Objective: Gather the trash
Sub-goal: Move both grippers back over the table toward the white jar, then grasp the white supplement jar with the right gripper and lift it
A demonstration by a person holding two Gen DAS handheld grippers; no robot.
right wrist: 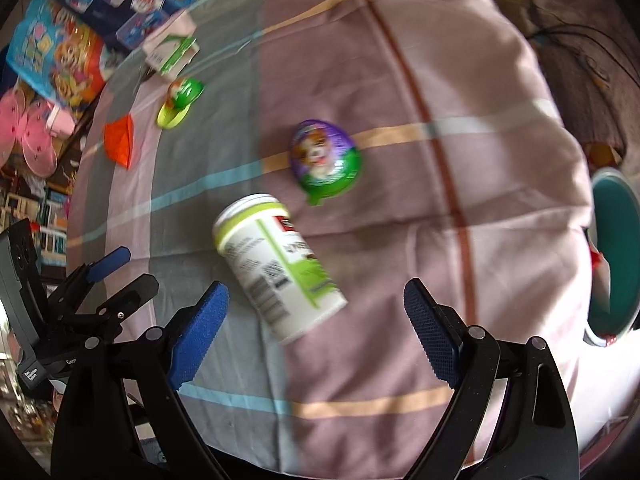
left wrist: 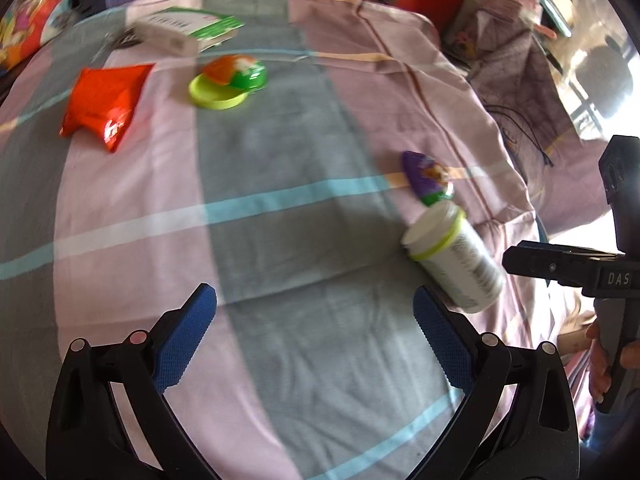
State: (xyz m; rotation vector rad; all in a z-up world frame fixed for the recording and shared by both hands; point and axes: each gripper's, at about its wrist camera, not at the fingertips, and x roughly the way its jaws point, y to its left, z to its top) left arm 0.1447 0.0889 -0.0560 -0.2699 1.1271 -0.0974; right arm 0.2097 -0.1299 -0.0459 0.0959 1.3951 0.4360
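**Daylit, blurred, fisheye-bent**

Daylight glares white at the window [left wrist: 616, 92] on the left wrist view's right edge. The bedsheet [left wrist: 280, 240] is evenly bright with soft shadows. Motion blur smears the white bottle [right wrist: 276, 264] and distant clutter. Both frames curve strongly, with black corners.

Striped bedsheet [left wrist: 280, 240] underneath; toy boxes [right wrist: 132, 4] stacked beyond; pink plastic discs [right wrist: 36, 140] nearby.

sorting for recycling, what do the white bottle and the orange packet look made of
White bottle: likely plastic, smooth and slightly glossy, with a printed paper or film label and a lime band.
Orange packet: probably thin plastic film or foil, shiny and crinkled, puffed like a pillow.
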